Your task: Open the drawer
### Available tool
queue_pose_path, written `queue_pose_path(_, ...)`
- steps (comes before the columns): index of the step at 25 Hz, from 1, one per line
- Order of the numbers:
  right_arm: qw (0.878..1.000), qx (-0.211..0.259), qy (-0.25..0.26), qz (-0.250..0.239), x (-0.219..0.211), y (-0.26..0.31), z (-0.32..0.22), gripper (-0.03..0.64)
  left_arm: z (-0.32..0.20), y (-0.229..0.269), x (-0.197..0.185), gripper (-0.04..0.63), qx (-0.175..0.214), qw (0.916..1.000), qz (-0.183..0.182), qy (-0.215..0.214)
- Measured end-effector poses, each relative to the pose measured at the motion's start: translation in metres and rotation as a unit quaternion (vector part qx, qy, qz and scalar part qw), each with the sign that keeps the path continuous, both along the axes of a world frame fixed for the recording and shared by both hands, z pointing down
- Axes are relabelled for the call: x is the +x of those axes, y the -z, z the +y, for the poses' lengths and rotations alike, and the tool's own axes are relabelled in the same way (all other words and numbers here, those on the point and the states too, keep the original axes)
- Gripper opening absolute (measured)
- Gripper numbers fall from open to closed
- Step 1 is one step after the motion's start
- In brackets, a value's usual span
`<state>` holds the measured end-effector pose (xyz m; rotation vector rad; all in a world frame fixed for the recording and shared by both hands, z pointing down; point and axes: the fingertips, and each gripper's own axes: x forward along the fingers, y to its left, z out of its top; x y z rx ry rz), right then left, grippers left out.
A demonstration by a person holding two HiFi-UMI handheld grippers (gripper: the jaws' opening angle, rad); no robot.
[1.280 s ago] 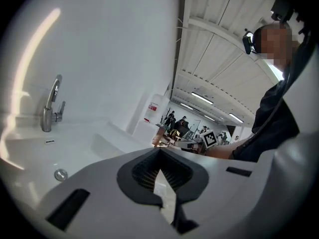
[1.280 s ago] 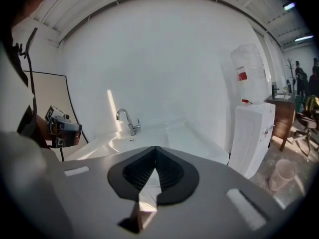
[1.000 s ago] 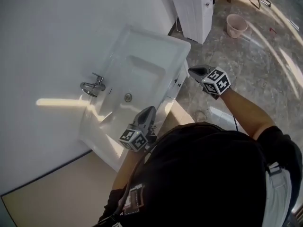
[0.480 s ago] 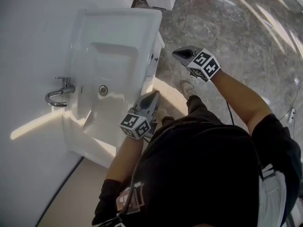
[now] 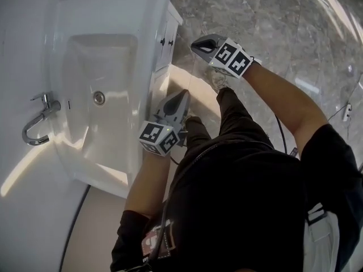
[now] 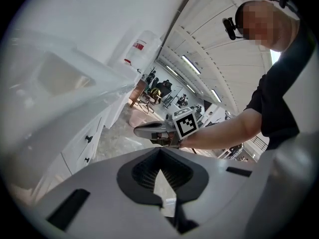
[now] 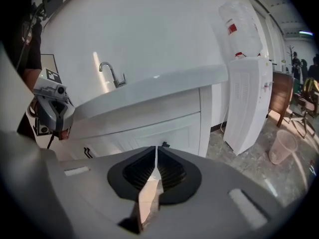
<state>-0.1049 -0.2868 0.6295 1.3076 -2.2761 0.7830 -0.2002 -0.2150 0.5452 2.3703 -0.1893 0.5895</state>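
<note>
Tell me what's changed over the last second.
Both hand-held grippers, left and right, have dropped from sink height to beside the cabinet front, and the head view has tilted further down. Neither took hold of anything. Unchanged: both sets of jaws shut and empty, the drawer closed.

You can see the white drawer (image 5: 167, 27) just under the sink (image 5: 113, 10). It is shut tight, with small black knobs (image 5: 163, 40) on its front.
</note>
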Motion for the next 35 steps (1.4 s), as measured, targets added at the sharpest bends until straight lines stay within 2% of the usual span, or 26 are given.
queue_pose_path(7,1.000,-0.017,0.014,0.004,-0.005,-0.086,-0.003,0.012,-0.005,-0.081,0.015,-0.009,-0.007,0.9999,-0.015,0.004)
queue_pose_path(16,0.999,-0.038,0.014,-0.034,-0.018,-0.183,-0.009,0.041,-0.022,-0.165,0.025,-0.009,-0.032,0.9981,-0.040,0.035)
queue_pose_path(23,0.992,-0.056,-0.027,-0.107,-0.012,-0.258,-0.033,0.080,-0.028,-0.222,0.036,-0.009,-0.038,0.9962,-0.070,0.034)
queue_pose_path(28,0.978,-0.076,-0.066,-0.183,-0.021,-0.299,-0.057,0.125,-0.036,-0.254,0.035,-0.009,-0.047,0.9945,-0.076,0.055)
queue_pose_path(35,0.964,-0.097,-0.071,-0.237,-0.039,-0.346,-0.080,0.170,-0.059,-0.285,0.024,-0.009,-0.025,0.9917,-0.100,0.077)
